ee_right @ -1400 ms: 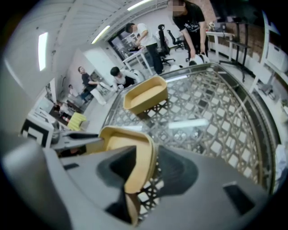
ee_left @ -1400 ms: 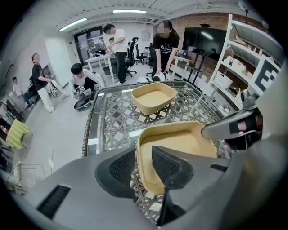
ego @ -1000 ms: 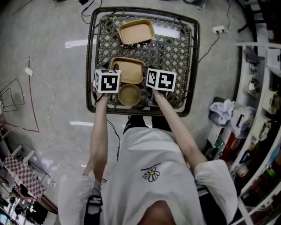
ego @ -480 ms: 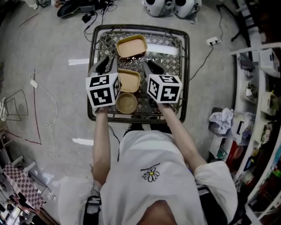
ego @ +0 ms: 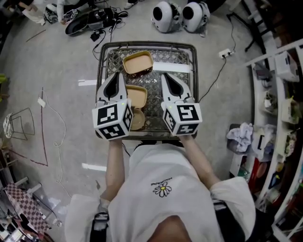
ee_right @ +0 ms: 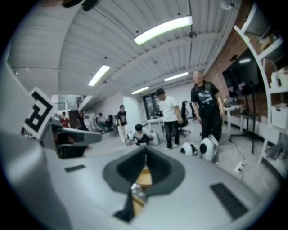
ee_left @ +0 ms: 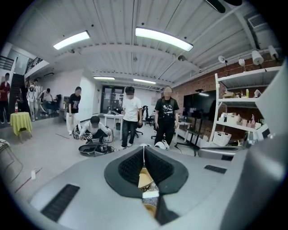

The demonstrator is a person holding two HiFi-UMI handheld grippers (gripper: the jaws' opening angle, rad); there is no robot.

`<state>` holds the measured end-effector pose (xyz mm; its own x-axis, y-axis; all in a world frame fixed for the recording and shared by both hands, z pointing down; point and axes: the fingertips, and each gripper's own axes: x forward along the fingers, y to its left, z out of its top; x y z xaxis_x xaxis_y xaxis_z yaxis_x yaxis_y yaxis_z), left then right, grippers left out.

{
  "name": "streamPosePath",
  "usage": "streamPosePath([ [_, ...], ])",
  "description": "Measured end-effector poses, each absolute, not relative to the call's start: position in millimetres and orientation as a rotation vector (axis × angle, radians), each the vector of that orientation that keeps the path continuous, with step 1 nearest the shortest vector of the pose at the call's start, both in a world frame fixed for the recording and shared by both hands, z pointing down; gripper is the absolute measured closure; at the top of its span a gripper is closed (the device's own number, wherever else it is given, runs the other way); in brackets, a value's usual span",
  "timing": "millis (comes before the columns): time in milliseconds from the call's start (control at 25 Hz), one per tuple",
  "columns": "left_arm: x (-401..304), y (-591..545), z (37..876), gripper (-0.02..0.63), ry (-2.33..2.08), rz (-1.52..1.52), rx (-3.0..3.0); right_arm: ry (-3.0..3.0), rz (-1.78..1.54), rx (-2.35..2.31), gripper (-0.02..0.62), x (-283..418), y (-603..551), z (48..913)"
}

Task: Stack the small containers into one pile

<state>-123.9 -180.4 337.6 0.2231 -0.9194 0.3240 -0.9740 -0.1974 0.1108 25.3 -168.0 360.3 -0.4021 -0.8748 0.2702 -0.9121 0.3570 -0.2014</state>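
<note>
Three tan containers sit on a wire-mesh table (ego: 195,71): a rectangular tray (ego: 137,63) at the far side, a second rectangular tray (ego: 137,94) in the middle, and a small round bowl (ego: 137,120) close to the near edge. They lie separately in a row. My left gripper (ego: 115,76) and right gripper (ego: 167,76) are lifted high above the table on either side of the middle tray. Both are shut with nothing between their jaws. In the left gripper view the left gripper (ee_left: 144,148) points level into the room, as does the right gripper (ee_right: 145,157) in its own view.
A white strip (ego: 177,67) lies on the mesh at the far right. Two white rounded objects (ego: 182,14) and cables lie on the floor beyond the table, and shelving (ego: 284,94) stands at the right. Several people (ee_left: 131,116) stand or crouch farther off.
Both grippers rose from beside the near containers toward the head camera and tilted up. Their jaws went from open to shut, and nothing was picked up.
</note>
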Motion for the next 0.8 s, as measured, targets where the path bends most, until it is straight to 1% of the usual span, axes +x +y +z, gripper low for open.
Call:
streamPosePath([
  [480, -123.9, -171.8, 328.8, 0.574, -1.837, 0.237, 2.196, -2.528, 0.457, 1.627, 0.56, 33.9, -159.6, 357.0],
  [800, -134.3, -193.4, 344.0, 0.572, -1.853, 0.276, 2.151, -2.519, 0.494, 1.563, 0.558, 33.3, -187.0, 370.0],
])
